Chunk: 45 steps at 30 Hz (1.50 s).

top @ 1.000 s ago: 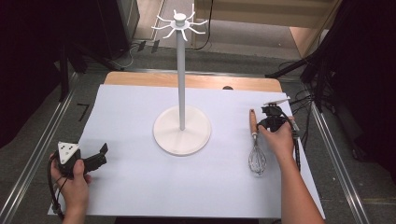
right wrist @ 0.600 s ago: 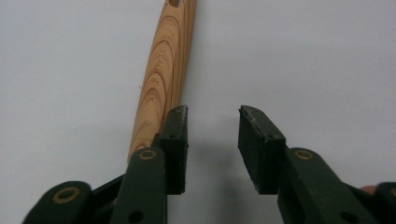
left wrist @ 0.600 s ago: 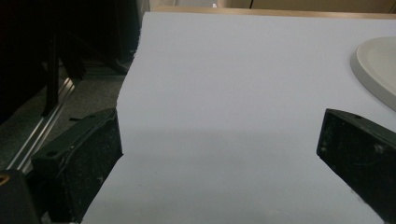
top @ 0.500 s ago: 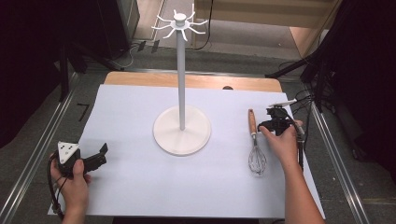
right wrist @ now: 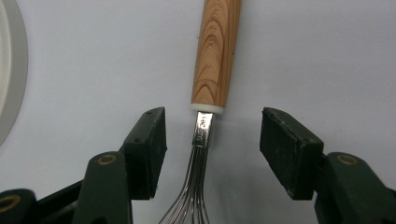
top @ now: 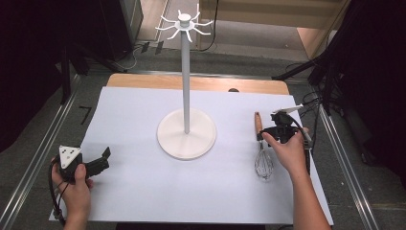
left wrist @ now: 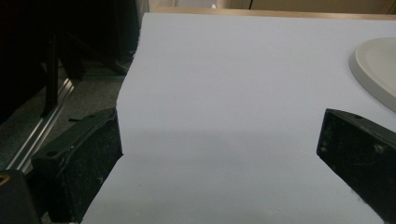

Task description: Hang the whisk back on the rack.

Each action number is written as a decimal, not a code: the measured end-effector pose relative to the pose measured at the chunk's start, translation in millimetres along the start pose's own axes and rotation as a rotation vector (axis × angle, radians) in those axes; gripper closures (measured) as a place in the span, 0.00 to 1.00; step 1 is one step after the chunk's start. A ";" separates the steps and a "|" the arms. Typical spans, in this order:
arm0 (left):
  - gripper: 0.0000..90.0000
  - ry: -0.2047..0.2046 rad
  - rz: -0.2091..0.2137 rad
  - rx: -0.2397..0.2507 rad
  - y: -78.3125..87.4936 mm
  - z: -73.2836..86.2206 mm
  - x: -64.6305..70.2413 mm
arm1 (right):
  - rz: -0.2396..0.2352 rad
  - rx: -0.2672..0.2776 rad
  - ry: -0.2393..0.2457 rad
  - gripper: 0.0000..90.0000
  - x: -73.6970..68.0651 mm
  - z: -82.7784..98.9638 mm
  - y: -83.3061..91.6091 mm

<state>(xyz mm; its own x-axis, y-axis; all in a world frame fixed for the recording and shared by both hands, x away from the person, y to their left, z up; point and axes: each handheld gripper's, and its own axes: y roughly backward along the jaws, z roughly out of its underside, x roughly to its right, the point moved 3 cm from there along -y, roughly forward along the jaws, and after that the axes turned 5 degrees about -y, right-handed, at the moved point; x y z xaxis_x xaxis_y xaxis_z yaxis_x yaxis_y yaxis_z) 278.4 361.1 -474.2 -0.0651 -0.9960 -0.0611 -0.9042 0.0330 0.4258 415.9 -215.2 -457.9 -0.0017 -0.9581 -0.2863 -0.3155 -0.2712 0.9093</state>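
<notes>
Dark curtains (top: 43, 57), grey floor (top: 239, 52), wooden table edge (top: 201, 84)

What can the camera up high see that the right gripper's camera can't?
Only the high view shows the tall white stand's pole and hooks, the left gripper and both of the person's hands. Only the right gripper view shows the wood grain on the whisk's handle and tiny stamped marks on its metal neck. Both show the whisk lying on the white sheet, between the right gripper's jaws, which have just been opening.
</notes>
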 end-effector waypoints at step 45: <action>0.01 0.001 -0.005 -0.010 -1.1 -0.2 0.2 | 0.172 -0.159 0.043 0.91 -21.5 17.2 -19.0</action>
<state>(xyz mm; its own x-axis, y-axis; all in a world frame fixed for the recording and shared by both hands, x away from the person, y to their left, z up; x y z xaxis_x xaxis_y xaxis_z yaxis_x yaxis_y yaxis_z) 279.5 360.8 -474.5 -0.0603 -0.9962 -0.0626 -0.9002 0.0272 0.4345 405.6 -187.9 -474.2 -0.0007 -0.9936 -0.1129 -0.1609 -0.1113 0.9807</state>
